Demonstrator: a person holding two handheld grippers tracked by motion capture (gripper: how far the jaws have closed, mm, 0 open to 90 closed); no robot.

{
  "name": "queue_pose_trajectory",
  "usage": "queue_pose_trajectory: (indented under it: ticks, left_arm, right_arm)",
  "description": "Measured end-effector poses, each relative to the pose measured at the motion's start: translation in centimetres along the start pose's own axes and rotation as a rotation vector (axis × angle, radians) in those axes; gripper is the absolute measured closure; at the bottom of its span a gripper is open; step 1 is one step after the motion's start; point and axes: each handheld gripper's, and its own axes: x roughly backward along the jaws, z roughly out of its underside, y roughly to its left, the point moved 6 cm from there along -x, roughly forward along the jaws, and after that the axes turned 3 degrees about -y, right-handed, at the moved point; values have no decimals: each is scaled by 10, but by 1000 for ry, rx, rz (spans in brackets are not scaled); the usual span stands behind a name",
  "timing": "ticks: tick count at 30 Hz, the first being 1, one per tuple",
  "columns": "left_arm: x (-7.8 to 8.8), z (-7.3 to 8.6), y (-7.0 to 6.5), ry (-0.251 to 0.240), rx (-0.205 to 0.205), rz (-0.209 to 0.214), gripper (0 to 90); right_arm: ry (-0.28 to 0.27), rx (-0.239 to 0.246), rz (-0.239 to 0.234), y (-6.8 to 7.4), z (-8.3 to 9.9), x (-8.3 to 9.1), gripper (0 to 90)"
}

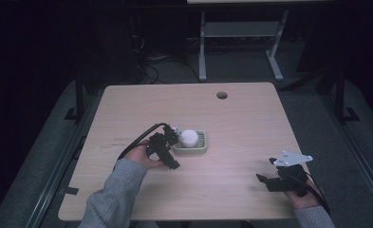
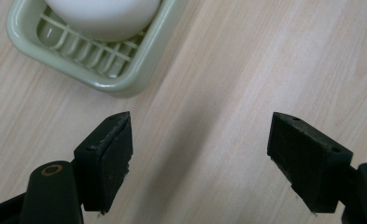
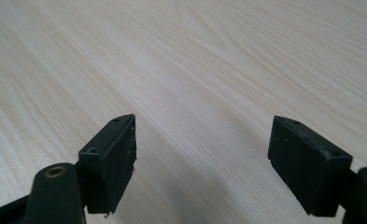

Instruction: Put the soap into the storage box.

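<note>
My left gripper (image 2: pixel 200 158) sits just beside the soap dish (image 2: pixel 125 77), jaws spread wide and empty; the dish lies ahead and to the left of them, a corner toward me. It is far nearer than my right gripper (image 3: pixel 202 161), also wide and empty over bare table (image 3: pixel 218 60). The dish is pale green and slatted, near the table's middle, cradling a smooth white soap (image 2: pixel 104 16).

A pale wooden table (image 1: pixel 250 142) with a round cable hole (image 1: pixel 222 95) stands on grey floor (image 1: pixel 231 66); beyond, a white-legged desk frame (image 1: pixel 241 33) sits in darkness
</note>
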Motion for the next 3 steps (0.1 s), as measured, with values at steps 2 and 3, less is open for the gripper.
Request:
queue_pose_trajectory:
  ticks: [2, 3]
  left_arm:
    - [0, 4, -2, -5, 3, 3, 220]
    - [-1, 7, -3, -8, 2, 3, 220]
  right_arm:
    - [-1, -5, 2, 0, 0, 0, 231]
    - [-1, -6, 4, -1, 0, 1, 231]
